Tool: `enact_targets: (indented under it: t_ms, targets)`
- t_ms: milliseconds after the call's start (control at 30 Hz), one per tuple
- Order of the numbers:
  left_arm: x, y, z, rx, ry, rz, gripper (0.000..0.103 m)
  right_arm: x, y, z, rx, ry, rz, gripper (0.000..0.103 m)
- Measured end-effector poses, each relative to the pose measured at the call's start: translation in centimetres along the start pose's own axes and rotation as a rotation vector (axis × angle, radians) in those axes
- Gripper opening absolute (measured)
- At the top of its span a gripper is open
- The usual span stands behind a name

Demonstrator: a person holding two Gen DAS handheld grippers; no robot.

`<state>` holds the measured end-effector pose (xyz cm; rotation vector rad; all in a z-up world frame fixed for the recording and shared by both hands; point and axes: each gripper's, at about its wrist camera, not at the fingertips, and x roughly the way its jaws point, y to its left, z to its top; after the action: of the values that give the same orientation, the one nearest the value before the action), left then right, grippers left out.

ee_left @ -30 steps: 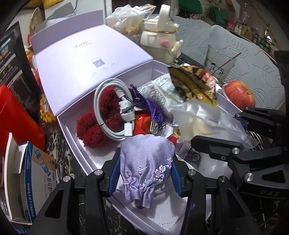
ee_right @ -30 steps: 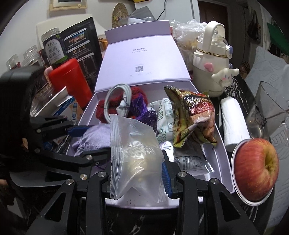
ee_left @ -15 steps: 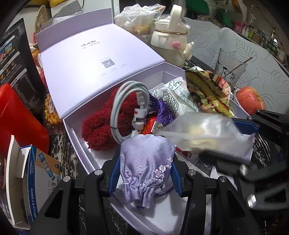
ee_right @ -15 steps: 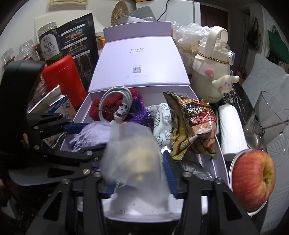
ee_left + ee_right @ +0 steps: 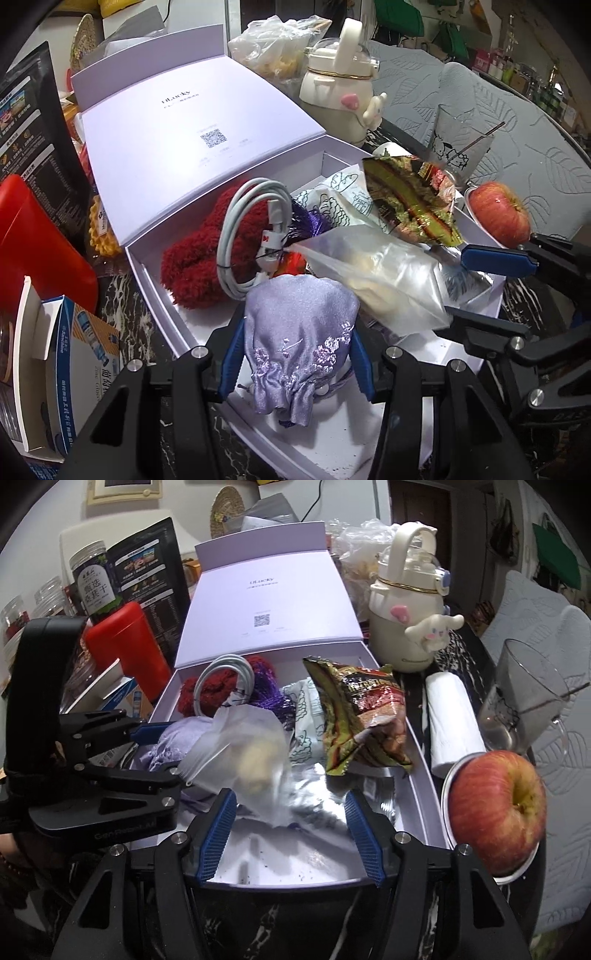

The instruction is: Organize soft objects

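A lilac embroidered pouch sits between the blue pads of my left gripper, over the near corner of the open lilac box. The jaws are opening, but the pads still touch the pouch. My right gripper is opening too, with nothing pressed between its pads. A clear plastic bag lies just beyond them in the box, leaning on the pouch. Also in the box are a red fuzzy item, a coiled white cable and a snack bag.
Right of the box stand an apple on a plate, a paper roll, a glass and a white character bottle. To the left are a red container and a blue-and-white carton.
My right gripper opened and let go of the clear bag, which slumped forward into the box against the pouch. The left gripper kept still with the pouch.
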<state>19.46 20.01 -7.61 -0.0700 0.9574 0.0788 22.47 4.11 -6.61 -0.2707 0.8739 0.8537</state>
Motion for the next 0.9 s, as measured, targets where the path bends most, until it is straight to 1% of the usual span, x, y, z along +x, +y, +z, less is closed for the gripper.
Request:
enact_targets:
  t_ms: [100,133,167,200,233,600,733,900]
  targets:
    - [-0.4,-0.3,0.3,0.010,-0.009,0.049,0.059,-0.2,-0.2,0.1,0.012,0.002,-0.002,0.062]
    - [-0.6,-0.4,0.4,0.019,-0.021,0.066,0.066,-0.3,-0.2,0.1,0.013,0.001,-0.001,0.062]
    - [-0.9,-0.6,0.5,0.028,-0.032,0.077,0.071,-0.4,-0.2,0.1,0.013,-0.001,-0.002,0.062]
    - [-1.0,-0.7,0.7,0.034,-0.038,0.083,0.080,-0.5,-0.2,0.2,0.013,-0.004,-0.007,0.062]
    - [-1.1,-0.8,0.8,0.035,-0.045,0.083,0.082,-0.6,-0.2,0.2,0.010,-0.006,-0.012,0.062]
    - [-1.1,-1.5,1.2,0.024,-0.042,0.062,0.082,-1.2,-0.9,0.0,0.010,0.000,-0.062,0.062]
    - [-2.3,-1.2,1.0,0.015,-0.058,0.065,0.082,-1.4,-0.9,0.0,0.007,-0.003,-0.064,0.062]
    - [-4.9,-0.7,1.5,0.005,-0.108,0.079,0.082,-2.5,-0.1,0.8,-0.009,-0.034,-0.063,0.062]
